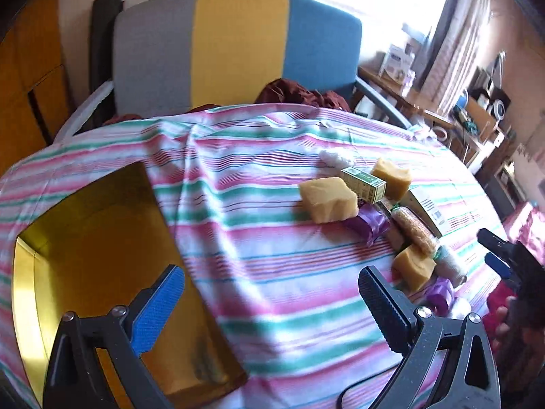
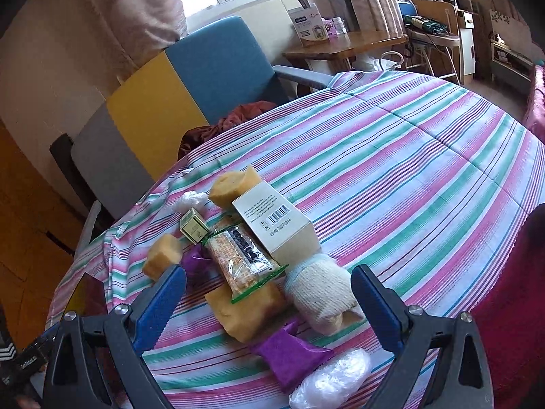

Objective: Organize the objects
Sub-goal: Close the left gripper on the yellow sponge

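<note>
A pile of small items lies on the striped cloth [image 2: 408,156]: yellow sponge blocks [image 1: 328,199] [image 2: 243,301], a small green box [image 1: 362,184] [image 2: 193,228], a beige carton [image 2: 276,221], a biscuit packet [image 2: 238,266], a rolled white sock [image 2: 320,293], purple wrappers [image 2: 289,351] and a clear bag [image 2: 332,380]. A yellow tray [image 1: 102,255] lies at the left. My left gripper [image 1: 270,301] hangs open above the cloth between tray and pile, holding nothing. My right gripper [image 2: 269,301] is open over the pile; it shows in the left wrist view as the right gripper [image 1: 497,252].
A grey, yellow and blue chair [image 1: 235,51] stands behind the table with dark red cloth [image 1: 299,93] on its seat. A wooden side table [image 2: 344,46] with boxes and cluttered shelves [image 1: 483,116] are at the right. A red blanket [image 2: 511,289] borders the right edge.
</note>
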`<state>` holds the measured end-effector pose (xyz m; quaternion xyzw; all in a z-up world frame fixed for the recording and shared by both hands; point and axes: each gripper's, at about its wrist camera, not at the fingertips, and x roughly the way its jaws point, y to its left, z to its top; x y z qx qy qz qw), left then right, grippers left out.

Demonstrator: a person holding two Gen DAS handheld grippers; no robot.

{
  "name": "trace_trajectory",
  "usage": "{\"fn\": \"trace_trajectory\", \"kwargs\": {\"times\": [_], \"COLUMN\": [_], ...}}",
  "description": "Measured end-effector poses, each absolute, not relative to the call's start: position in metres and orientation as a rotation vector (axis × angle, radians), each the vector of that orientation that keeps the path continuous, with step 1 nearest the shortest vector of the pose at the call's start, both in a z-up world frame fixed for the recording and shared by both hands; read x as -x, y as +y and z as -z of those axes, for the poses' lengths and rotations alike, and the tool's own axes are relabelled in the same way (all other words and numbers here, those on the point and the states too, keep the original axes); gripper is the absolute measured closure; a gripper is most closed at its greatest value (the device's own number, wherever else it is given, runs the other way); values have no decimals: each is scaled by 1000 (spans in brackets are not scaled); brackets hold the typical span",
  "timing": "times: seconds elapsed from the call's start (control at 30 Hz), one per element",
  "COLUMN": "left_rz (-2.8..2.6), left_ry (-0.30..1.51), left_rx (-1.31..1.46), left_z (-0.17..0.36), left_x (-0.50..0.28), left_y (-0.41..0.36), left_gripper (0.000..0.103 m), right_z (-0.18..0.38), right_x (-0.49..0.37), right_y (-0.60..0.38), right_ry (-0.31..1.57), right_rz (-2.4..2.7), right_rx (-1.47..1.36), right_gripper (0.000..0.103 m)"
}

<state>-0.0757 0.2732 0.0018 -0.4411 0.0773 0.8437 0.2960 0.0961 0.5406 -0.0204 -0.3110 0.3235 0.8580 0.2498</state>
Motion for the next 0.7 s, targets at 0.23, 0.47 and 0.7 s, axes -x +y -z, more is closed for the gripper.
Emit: {"fn": "trace_trajectory", "kwargs": {"times": [0.23,0.47,0.7], "left_rz": [-2218,-2212,-2203], "left_ry": [217,233,215], "left_rx": [1202,1258,1330], "left_z": [10,35,61], "left_x": [104,133,156], "left_y": [329,371,399], "left_gripper": [0,0,0], "right_z": [21,24,25], "right_x": [-96,-91,-82], "right_y": [541,541,535], "right_ry": [918,949,912], "right_rz": [-2361,-2381,-2410], "right_rx": [843,876,924], "right_gripper": [4,3,3]}}
